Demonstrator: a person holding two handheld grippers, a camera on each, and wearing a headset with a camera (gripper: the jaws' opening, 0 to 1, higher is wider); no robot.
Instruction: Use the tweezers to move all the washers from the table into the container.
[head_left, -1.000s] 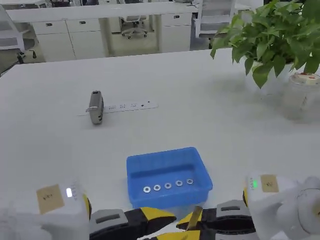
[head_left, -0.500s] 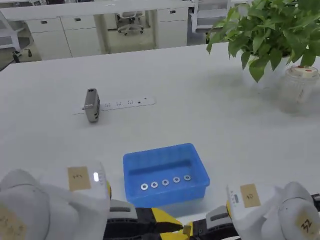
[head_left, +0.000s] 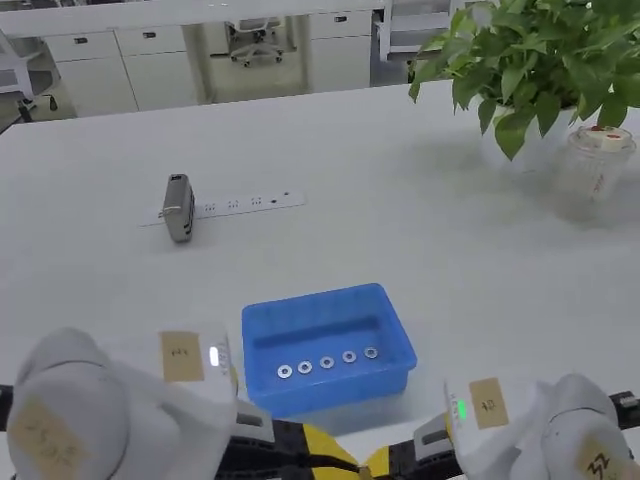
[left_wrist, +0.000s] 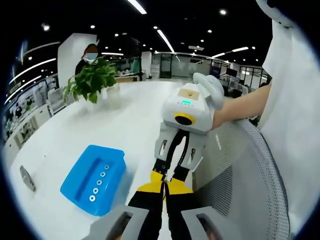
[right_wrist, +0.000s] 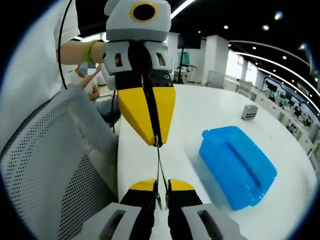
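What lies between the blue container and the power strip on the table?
Nothing: the head view shows bare white table between the blue container and the power strip.

Washers (head_left: 327, 364) lie in the container (head_left: 262, 313), power strip (head_left: 245, 205) behind.

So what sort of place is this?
Probably an open-plan office or lab: a long white table with a power strip, a potted plant, and cabinets and a swivel chair behind.

An open-plan office: long white worktops (head_left: 450, 250), drawer cabinets (head_left: 90, 70) and a swivel chair (head_left: 250, 45) behind, a potted plant (head_left: 530, 60), a power strip (head_left: 240, 205), and ceiling strip lights (left_wrist: 165, 37) overhead.
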